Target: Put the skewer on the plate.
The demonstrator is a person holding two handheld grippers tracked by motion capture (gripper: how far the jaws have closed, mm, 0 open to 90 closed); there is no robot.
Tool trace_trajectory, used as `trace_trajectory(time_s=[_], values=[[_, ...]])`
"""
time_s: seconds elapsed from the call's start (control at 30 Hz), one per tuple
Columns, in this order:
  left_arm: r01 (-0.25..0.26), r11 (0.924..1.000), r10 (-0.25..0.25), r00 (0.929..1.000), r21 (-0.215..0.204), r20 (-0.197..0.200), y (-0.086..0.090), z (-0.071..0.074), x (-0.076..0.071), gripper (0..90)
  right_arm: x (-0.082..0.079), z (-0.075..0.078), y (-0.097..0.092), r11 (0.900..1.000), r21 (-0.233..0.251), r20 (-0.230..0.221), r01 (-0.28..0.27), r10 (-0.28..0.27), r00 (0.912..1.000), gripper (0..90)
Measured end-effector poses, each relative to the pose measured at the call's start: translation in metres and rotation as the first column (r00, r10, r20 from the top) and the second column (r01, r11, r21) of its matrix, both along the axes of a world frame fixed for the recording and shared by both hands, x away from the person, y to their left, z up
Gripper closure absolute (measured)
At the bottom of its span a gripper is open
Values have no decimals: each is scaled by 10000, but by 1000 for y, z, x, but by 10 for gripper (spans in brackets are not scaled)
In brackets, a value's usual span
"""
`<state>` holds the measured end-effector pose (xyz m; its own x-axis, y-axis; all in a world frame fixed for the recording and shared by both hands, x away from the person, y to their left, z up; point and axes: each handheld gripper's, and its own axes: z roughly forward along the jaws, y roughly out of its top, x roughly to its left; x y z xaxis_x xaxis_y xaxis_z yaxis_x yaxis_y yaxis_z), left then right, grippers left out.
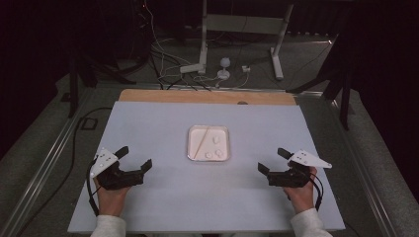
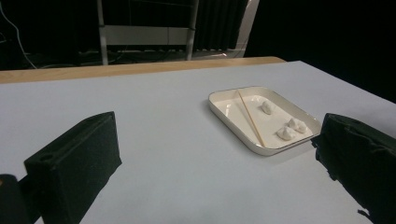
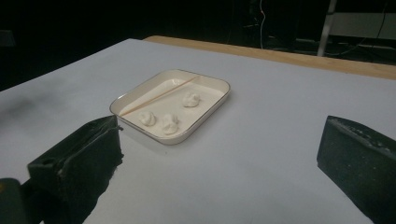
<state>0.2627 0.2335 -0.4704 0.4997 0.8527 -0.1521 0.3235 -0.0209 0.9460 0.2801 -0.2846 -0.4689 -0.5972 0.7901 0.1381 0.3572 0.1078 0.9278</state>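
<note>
Left gripper (image 1: 134,158) and right gripper (image 1: 271,161) sit near the worktop's (image 1: 148,207) near edge, toward its left and right sides, jaws spread wide, holding nothing. Mid-worktop: white tray (image 1: 191,143) with a thin wooden stick (image 1: 202,142) lying lengthwise and three small white lumps (image 1: 216,140). Stick is probably light, stiff, snappable; pinch mid-length. Lumps look soft, likely squashy. Gripper views show the tray's raised rim (image 2: 219,111) and lump shapes (image 3: 190,99); high view shows both hands and the wooden strip (image 1: 207,97) at the far edge.
</note>
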Motion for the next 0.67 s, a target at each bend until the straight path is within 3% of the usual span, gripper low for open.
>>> trace_trajectory(time_s=[0.23, 0.67], values=[[-34, 9999, 33, 9999, 103, 143, 4, 0, -5, 5, -2, 0, -2, 10000, 47, 110, 54, -55, 9999, 0], [-271, 9995, 275, 9992, -135, 285, 11, 2, -8, 5, -2, -1, -10, 9995, 225, 166, 237, -241, 9996, 0]])
